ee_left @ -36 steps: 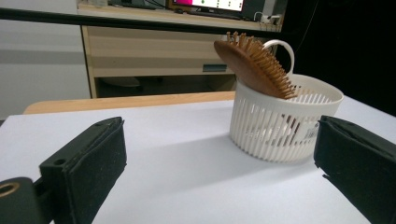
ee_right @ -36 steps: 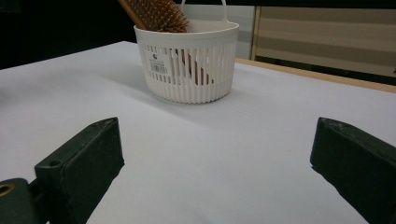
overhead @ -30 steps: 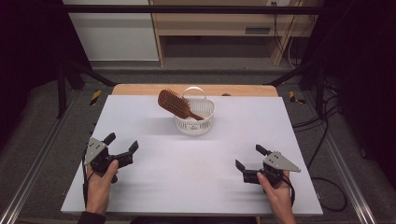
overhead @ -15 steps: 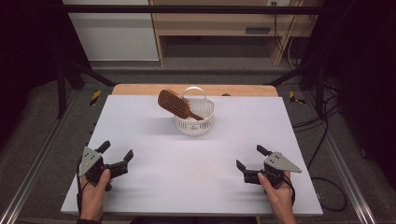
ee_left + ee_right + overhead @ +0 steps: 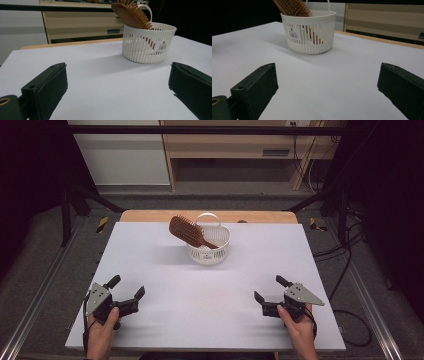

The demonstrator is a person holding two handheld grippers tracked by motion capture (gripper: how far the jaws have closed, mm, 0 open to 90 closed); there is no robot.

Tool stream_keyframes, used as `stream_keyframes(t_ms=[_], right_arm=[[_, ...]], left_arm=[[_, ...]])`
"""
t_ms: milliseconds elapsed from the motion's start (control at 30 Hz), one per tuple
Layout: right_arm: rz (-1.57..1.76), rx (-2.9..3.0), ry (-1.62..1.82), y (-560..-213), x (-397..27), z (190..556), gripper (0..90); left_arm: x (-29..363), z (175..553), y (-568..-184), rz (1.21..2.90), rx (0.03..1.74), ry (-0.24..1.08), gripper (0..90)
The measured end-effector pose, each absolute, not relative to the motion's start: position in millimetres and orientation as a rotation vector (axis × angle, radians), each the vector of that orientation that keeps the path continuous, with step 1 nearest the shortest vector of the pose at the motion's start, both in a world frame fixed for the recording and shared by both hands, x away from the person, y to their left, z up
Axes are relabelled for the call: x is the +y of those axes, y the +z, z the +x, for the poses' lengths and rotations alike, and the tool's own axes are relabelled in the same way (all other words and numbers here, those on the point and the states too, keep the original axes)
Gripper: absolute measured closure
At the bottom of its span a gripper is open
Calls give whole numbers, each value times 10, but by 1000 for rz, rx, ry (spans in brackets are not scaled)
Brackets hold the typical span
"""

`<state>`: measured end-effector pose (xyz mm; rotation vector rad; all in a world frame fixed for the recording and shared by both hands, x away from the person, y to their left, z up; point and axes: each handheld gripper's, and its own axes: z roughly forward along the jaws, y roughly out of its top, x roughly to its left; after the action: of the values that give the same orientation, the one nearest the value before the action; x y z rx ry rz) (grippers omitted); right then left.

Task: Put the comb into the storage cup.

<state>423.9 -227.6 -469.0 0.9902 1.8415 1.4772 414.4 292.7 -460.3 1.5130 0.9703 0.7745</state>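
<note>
The basket is white with a pattern of thin vertical slots; the hairbrush in it is brown wood with paler bristles. The desk is pale grey-white, wood-edged.

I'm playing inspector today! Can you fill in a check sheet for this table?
Surface: white table, bare near the person.
Job's things: wooden hairbrush leaning in the white basket, bristle head sticking out over the rim.
Clutter: nothing seen.
Grippers: left tool open, holding nothing; right tool open, holding nothing.
Cables: black cables on the floor right of the table.
Surroundings: wooden shelf unit behind.
</note>
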Motion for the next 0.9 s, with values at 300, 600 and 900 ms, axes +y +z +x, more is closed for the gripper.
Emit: stream_keyframes(t_ms=[300, 600, 900], right_arm=[[993, 1820, 1467, -4690, -2309, 4230, 33], [971, 1759, 1479, -4700, -2372, 4212, 35], [942, 1714, 1503, -4715, -2433, 4165, 33]], left_arm=[[2889, 4061, -4603, 1512, 943, 767, 18], [2791, 3947, -4600, 1517, 877, 757, 17], [2724, 3850, -4572, 1518, 836, 856, 18]])
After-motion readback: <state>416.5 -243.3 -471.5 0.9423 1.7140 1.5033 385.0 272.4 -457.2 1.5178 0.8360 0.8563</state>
